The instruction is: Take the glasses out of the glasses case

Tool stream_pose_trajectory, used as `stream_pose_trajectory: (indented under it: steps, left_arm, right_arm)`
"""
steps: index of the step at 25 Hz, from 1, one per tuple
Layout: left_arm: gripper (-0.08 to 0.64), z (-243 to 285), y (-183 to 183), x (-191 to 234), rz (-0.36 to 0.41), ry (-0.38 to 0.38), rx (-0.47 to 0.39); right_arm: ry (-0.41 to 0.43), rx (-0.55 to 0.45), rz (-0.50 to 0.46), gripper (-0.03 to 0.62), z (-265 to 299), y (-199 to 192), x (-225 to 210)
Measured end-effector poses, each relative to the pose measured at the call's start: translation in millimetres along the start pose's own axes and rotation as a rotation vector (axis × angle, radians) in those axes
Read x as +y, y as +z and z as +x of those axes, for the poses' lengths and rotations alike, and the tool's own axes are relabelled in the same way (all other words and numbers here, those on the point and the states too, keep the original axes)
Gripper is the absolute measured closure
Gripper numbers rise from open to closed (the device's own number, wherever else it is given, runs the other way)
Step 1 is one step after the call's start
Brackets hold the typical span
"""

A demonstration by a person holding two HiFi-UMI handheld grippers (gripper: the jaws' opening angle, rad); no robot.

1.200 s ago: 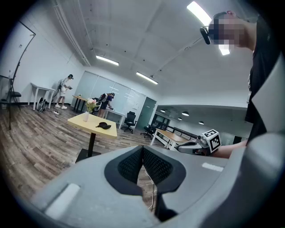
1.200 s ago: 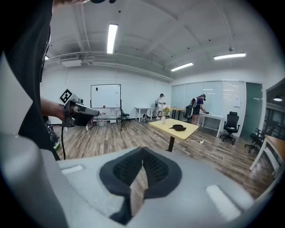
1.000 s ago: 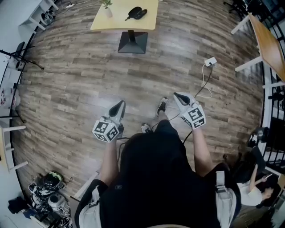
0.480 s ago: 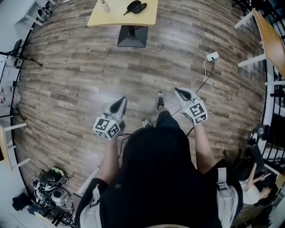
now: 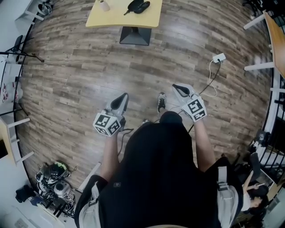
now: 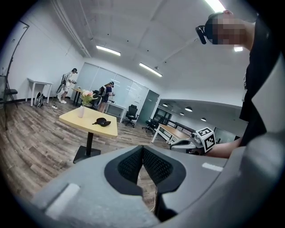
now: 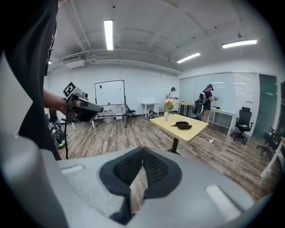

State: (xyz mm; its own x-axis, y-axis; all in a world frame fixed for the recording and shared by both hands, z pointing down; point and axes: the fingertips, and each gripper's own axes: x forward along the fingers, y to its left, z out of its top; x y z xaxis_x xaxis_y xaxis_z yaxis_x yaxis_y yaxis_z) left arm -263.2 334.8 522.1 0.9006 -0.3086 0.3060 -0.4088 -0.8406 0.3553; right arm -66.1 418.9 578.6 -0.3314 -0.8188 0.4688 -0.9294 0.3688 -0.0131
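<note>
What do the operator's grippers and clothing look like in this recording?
Both the left gripper and right gripper have light grey shells tapering to black textured fingers. Each carries a white cube with black square markers. The person wears a black top.

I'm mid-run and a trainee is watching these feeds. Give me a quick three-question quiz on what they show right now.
1. True or false: the black oval glasses case lies on the yellow square-topped pedestal table.
2. Multiple choice: the jaws of the left gripper are A) together on nothing, B) wide apart, C) clamped on the case.
3. Fill in: on the table, apart from the case, stands a small white ___ holding flowers.

Key: 1 true. 2 A. 3 vase.
</note>
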Motion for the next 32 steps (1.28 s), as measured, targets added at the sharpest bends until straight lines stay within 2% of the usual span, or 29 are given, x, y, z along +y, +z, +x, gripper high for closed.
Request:
stream_pose_trajectory:
  steps: [5,11,15,19,23,28,32]
  left_arm:
    - [0.549,51,23,-3,0.056,0.006,0.022]
    - [0.549,91,38,-4,0.058,0.062,-0.012]
    - [0.549,102,42,-2,0.051,0.076,-0.014]
    - [0.549,108,52,22,0.049,0.101,-0.014]
    - [0.549,110,58,50,0.01,0.124,-0.03]
    - [0.549,134,71,90,-0.01,0.099,-0.018]
    - [0.549,175,100,106,0.025,0.029,-0.009]
  right_arm:
    - [0.03,0.018,-0.048,0.588,11,5,-52]
    - [0.087,0.013,-0.111,0.588,24,17,-104]
    - [0.104,0.011,-0.138,0.588,29,27,-116]
    - [0.11,0.021,-0.124,0.588,41,29,-120]
    - [0.106,0.06,-0.106,0.588,54,16,-130]
    - [0.054,0.063,-0.074,0.588,79,29,-152]
    - [0.031,0.081,-0.072,0.588,102,46,-180]
